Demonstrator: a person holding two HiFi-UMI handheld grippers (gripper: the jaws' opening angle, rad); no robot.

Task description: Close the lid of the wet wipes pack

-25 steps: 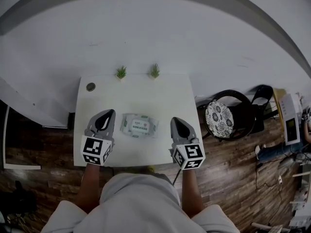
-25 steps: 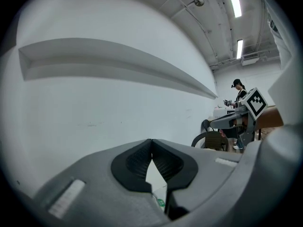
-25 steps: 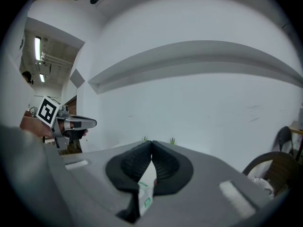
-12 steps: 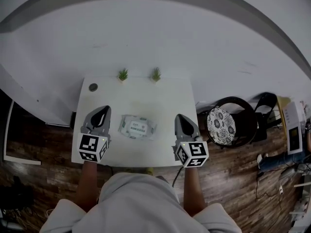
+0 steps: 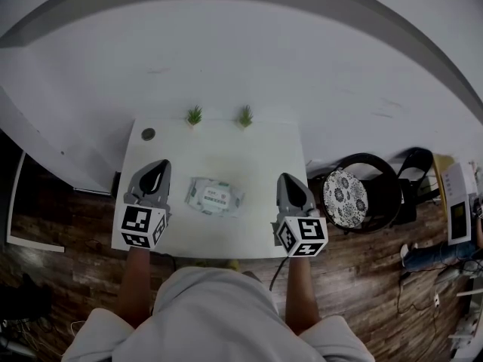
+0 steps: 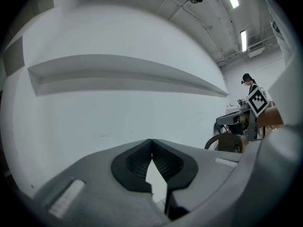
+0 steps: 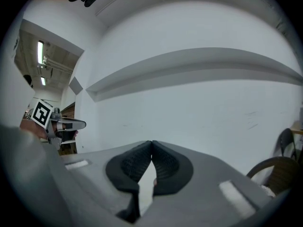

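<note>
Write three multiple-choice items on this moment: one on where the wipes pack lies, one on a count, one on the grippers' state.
1. Where does the wet wipes pack lie on the table?
A. against the back edge
B. mid-table, between the two grippers
C. at the front left corner

2. How many small green plants stand at the table's back edge?
A. one
B. two
C. four

3. How do the jaws of the left gripper and the right gripper stand?
A. both together, nothing between them
B. both wide apart
C. left closed on the pack

Answers:
1 B: the head view shows a gripper on either side of the pack.
2 B: two stand side by side there.
3 A: in each gripper view the pads meet at the tips with nothing held.
</note>
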